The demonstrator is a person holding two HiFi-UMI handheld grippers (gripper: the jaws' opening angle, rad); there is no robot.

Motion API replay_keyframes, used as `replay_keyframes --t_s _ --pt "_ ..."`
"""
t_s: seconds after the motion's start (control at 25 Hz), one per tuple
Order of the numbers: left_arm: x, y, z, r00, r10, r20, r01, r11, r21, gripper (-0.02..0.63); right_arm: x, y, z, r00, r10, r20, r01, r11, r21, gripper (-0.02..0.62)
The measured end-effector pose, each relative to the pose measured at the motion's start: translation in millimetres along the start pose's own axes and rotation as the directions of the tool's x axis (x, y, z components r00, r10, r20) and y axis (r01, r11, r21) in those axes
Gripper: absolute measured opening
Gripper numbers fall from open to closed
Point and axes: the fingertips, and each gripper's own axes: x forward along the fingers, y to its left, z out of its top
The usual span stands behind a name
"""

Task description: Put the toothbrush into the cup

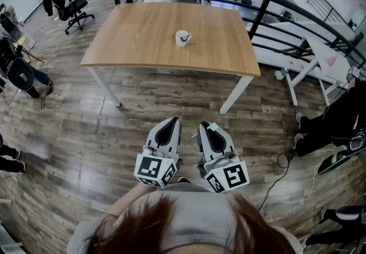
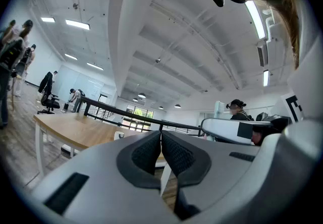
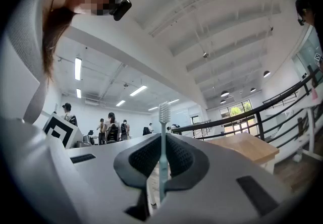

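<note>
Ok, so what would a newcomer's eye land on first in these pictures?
Probably the pale toothbrush, which stands upright with its bristles up, clamped in the right tool held out in front of the person. Next comes the lone white cup near the middle of the wooden table ahead. The left tool, alongside the right one, is shut and empty.

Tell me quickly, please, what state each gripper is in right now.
Left gripper: closed, with nothing between its jaws.
Right gripper: closed on the toothbrush, bristle end up.
</note>
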Motion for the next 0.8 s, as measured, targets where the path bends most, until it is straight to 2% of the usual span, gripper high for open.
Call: replay_keyframes --t_s 0.24,0.52,0.8 --pt "7.6 -10.3 -1.2 0.999 0.040 0.019 -0.040 0.999 -0.008 0.008 -5.5 -14.3 3.7 0.999 0.039 0.011 -0.039 0.999 -0.006 0.031" --pt "13.8 -8.4 -8.1 0.997 0.072 0.005 -0.072 0.997 -0.003 0.008 -3.2 -29.2 -7.2 0.999 0.041 -0.020 -0.041 0.999 0.028 0.031" --pt "36.2 1.7 -10.5 0.998 0.060 0.010 -0.060 0.998 0.000 0.008 12.3 -46.8 -12.0 0.999 0.024 -0.024 -0.024 0.999 0.023 0.031"
